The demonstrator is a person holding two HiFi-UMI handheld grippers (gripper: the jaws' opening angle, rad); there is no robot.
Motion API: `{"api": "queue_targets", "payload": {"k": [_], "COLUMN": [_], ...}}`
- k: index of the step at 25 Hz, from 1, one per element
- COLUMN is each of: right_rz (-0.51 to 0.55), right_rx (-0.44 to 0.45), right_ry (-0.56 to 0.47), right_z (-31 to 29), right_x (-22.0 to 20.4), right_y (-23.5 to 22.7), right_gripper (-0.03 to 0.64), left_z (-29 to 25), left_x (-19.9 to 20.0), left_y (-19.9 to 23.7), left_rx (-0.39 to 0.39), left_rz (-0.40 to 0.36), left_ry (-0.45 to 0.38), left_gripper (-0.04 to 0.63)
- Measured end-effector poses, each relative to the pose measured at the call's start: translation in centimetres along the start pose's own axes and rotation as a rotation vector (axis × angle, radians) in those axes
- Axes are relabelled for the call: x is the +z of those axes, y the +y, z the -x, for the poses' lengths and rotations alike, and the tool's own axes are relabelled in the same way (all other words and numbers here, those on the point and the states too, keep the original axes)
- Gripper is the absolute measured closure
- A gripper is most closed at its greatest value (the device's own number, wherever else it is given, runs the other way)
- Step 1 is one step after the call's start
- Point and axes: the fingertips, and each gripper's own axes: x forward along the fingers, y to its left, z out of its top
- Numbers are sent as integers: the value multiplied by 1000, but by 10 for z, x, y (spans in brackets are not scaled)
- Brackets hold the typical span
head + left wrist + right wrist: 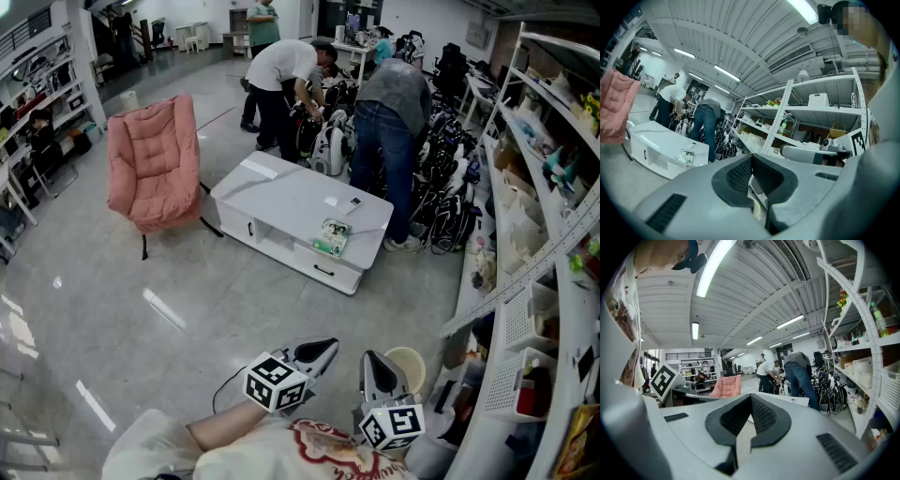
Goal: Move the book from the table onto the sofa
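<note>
Lying at the near right edge of the table (281,202), the book (331,236) is sitting well apart from the left gripper (317,353) and right gripper (376,367) — both clenched, empty. Reaching in without opening would be risking nudging it off; the sofa (150,164) is standing left.

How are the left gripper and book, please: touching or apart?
Apart: head view shows the book on the table, floor between it and the left gripper.

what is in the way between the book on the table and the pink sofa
Nothing visible. The green-covered book lies at the right front of the low white table. The padded pink sofa stands past its left end, with only bare tabletop and glossy grey floor between.
</note>
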Motion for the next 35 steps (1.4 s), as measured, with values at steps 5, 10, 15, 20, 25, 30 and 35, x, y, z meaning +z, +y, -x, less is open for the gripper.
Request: {"api": "queue_targets", "payload": {"k": [5, 10, 15, 20, 25, 30, 35], "right_rz": [-1, 1, -2, -1, -8, -35, -41], "right_rx": [9, 9, 18, 50, 32, 40, 37], "right_ry": [6, 8, -6, -31, -12, -24, -2], "right_z": [-8, -13, -19, -30, -55, -81, -97], "right_x": [-2, -2, -1, 1, -2, -3, -9], "right_y": [8, 12, 23, 40, 49, 68, 77], "right_gripper": [618, 618, 618, 618, 618, 618, 618], "left_z": [4, 8, 16, 26, 36, 48, 51], "left_x": [4, 6, 7, 10, 17, 25, 25], "left_y": [4, 8, 19, 33, 58, 84, 103], "left_rx": [-20, -24, -7, -11, -16, -18, -14], "left_rz": [-5, -6, 5, 19, 24, 20, 31], "left_ry": [-5, -9, -14, -22, -26, -24, -16], "left_gripper": [589, 590, 590, 590, 590, 591, 590]}}
